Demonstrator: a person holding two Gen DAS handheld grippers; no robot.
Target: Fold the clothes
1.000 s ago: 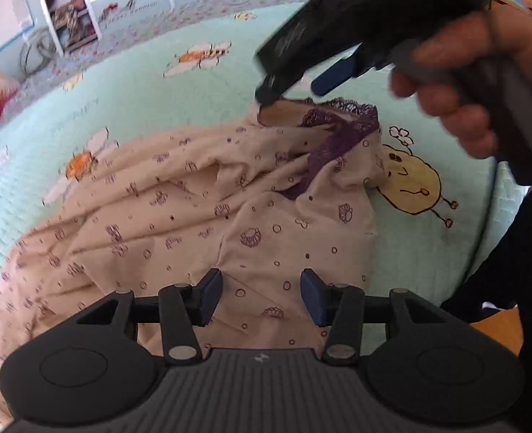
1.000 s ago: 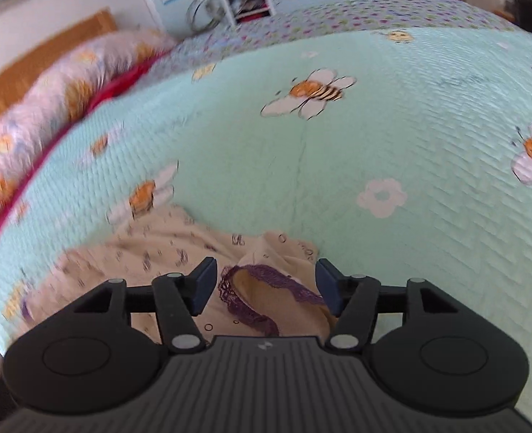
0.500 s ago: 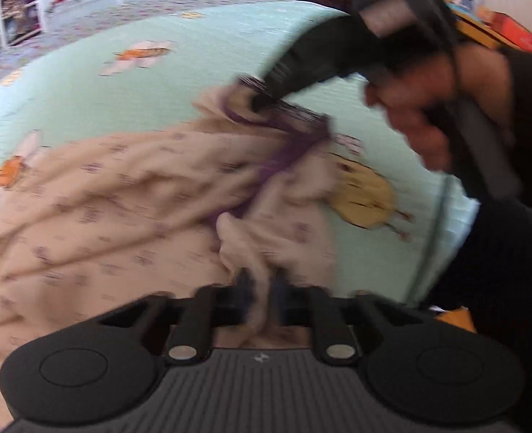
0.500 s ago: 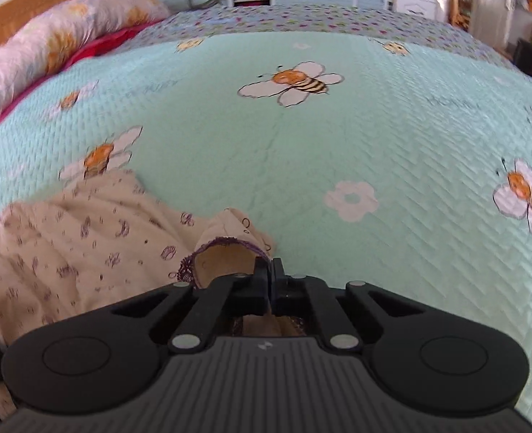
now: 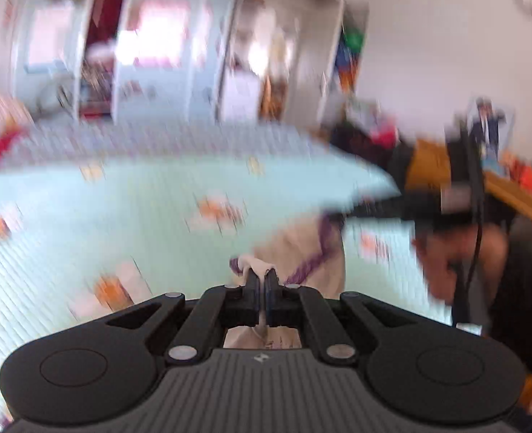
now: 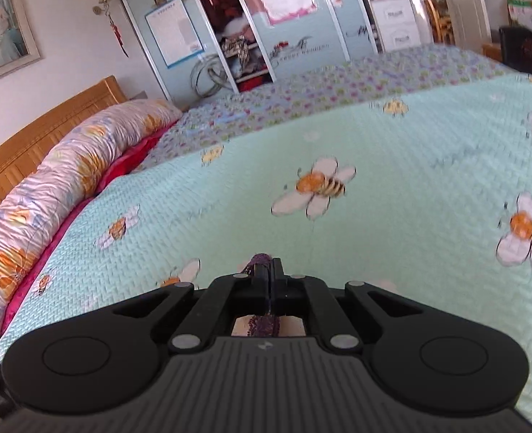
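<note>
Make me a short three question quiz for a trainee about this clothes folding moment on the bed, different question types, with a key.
1. True or false: the left hand-held gripper is shut on the beige garment.
2. The right hand-held gripper pinches trim of which colour? A) red B) purple C) green
3. Fill in: the bedspread is printed with flowers and ____.

Key: 1 true; 2 B; 3 bees.

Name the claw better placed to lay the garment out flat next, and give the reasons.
Neither alone: left claw and right claw are each shut on the garment; both must lower it together.
</note>
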